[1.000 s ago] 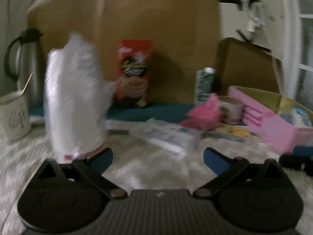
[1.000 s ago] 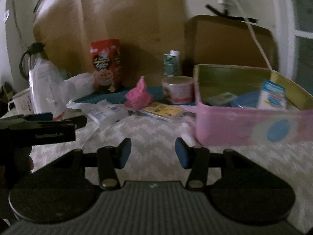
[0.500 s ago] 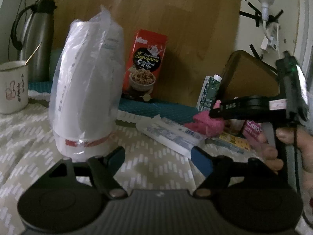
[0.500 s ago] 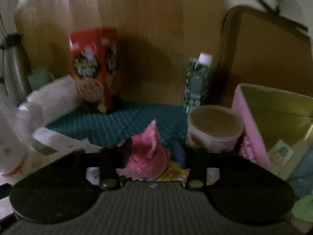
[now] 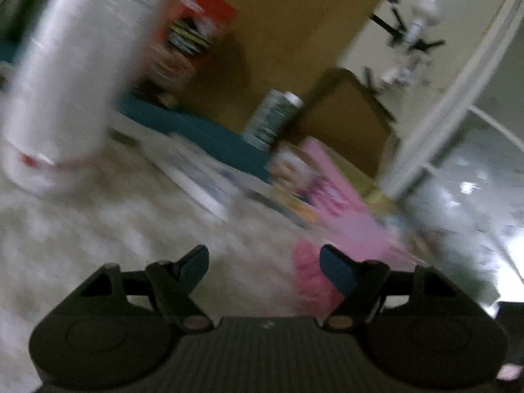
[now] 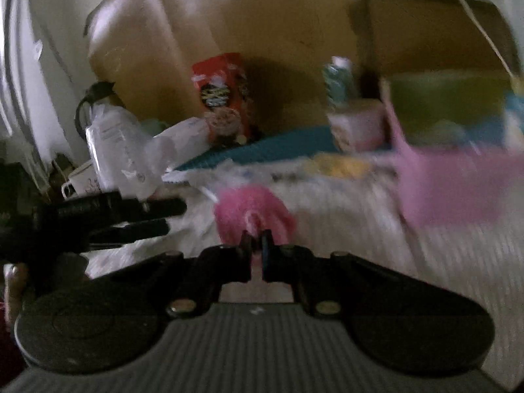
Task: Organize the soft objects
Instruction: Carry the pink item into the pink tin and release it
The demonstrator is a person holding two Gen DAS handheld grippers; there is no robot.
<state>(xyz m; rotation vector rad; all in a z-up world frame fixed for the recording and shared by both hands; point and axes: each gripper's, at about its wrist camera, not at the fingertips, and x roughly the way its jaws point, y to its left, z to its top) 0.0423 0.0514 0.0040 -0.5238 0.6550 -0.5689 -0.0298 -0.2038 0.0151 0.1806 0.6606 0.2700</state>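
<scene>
My right gripper (image 6: pixel 256 240) is shut on a fluffy pink soft object (image 6: pixel 253 211) and holds it above the patterned tablecloth. In the left wrist view the same pink object (image 5: pixel 309 270) shows just behind my left gripper's right finger. My left gripper (image 5: pixel 263 262) is open and empty over the cloth; it also shows at the left of the right wrist view (image 6: pixel 144 216). A pink box (image 6: pixel 452 180) with several small items inside stands at the right. Both views are blurred.
A tall white plastic-wrapped roll (image 5: pixel 75 75) stands at the left. A red snack box (image 6: pixel 224 98), a green carton (image 6: pixel 337 80), a paper cup (image 6: pixel 358 127), a flat plastic packet (image 5: pixel 199 177) and a teal mat (image 6: pixel 262 150) lie behind. A thermos (image 6: pixel 93 104) stands far left.
My right gripper has shut on the pink object and pulled it back from the teal mat. My left gripper has swung right and tilted, with its fingers closer together.
</scene>
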